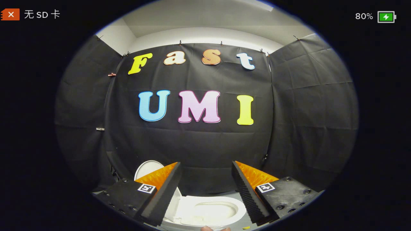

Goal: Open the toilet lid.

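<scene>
A white toilet (pixel 208 210) sits low down, just below and between my fingers. Its bowl and seat ring face up and the inside of the bowl is in sight. The white oval lid (pixel 146 168) stands upright at the toilet's left end, partly hidden behind my left finger (pixel 163 189). My gripper (pixel 205 163) is open, the fingers wide apart with nothing between them, held above the bowl and touching neither lid nor seat.
The black cloth wall (pixel 205 144) hangs close behind the toilet and wraps round both sides. A strip of grey floor (pixel 234 194) lies between toilet and wall. A bit of a person's hand (pixel 213 228) peeks in below the bowl.
</scene>
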### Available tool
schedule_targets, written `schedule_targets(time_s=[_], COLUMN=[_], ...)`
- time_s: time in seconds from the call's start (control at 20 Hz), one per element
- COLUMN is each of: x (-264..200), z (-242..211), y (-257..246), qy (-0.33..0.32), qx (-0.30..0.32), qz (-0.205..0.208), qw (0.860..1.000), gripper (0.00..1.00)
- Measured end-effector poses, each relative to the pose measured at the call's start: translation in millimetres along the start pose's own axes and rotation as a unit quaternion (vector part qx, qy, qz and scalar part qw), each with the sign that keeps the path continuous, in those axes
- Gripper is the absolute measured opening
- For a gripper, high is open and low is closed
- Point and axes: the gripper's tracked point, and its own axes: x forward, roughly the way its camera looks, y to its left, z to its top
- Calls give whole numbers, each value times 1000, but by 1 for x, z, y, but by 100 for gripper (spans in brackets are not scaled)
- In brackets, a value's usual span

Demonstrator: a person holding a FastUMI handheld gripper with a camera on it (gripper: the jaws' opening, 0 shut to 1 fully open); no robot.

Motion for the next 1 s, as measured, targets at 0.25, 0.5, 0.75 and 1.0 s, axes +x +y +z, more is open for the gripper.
schedule_targets(time_s=[0.25, 0.5, 0.75, 1.0], x=[-2, -3, -5, -7], z=[3, 2, 7, 11], y=[5, 7, 8, 7], qy=[-3, -2, -5, -8], qx=[-2, 3, 6, 8], qz=[3, 6, 9, 8], qw=[1000, 1000, 1000, 1000], gripper=[98, 98, 98, 98])
